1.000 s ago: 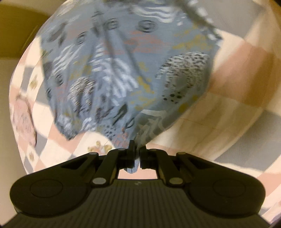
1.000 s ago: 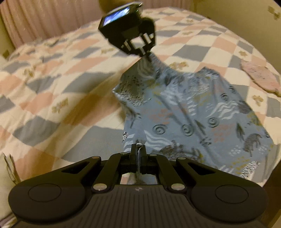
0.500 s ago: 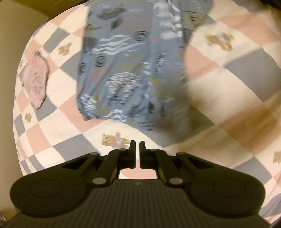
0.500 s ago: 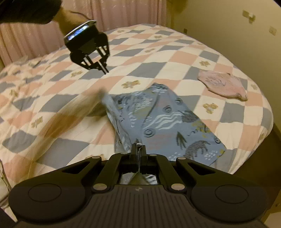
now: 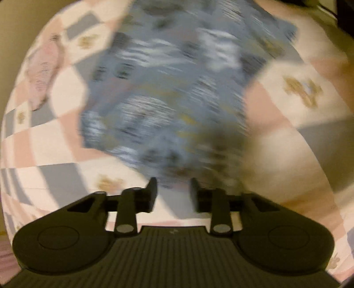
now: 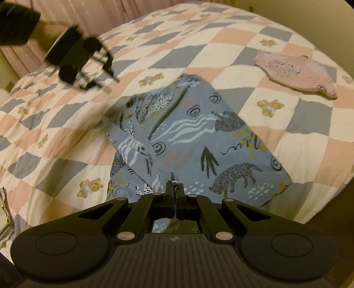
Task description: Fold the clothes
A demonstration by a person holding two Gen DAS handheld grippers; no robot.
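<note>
A blue patterned garment (image 6: pixel 199 137) lies partly folded on the checked quilt (image 6: pixel 287 124), one side flapped over along its left edge. My right gripper (image 6: pixel 174 183) is shut on the garment's near edge, cloth pinched between its fingers. My left gripper (image 5: pixel 173 186) is open and holds nothing, hovering above the garment (image 5: pixel 168 99), which is blurred by motion. In the right wrist view the left gripper (image 6: pixel 108 68) hangs in the air over the bed, left of and beyond the garment, apart from it.
A pink garment (image 6: pixel 294 71) lies flat on the quilt at the far right, also visible as a pink garment (image 5: pixel 42 75) at the left. The bed's edge (image 6: pixel 320 212) drops off at the near right. Pink curtains (image 6: pixel 73 13) hang behind the bed.
My left gripper let go of the garment's corner, opened wider and pulled away. The released side dropped onto the bed as a fold. My right gripper kept its hold.
</note>
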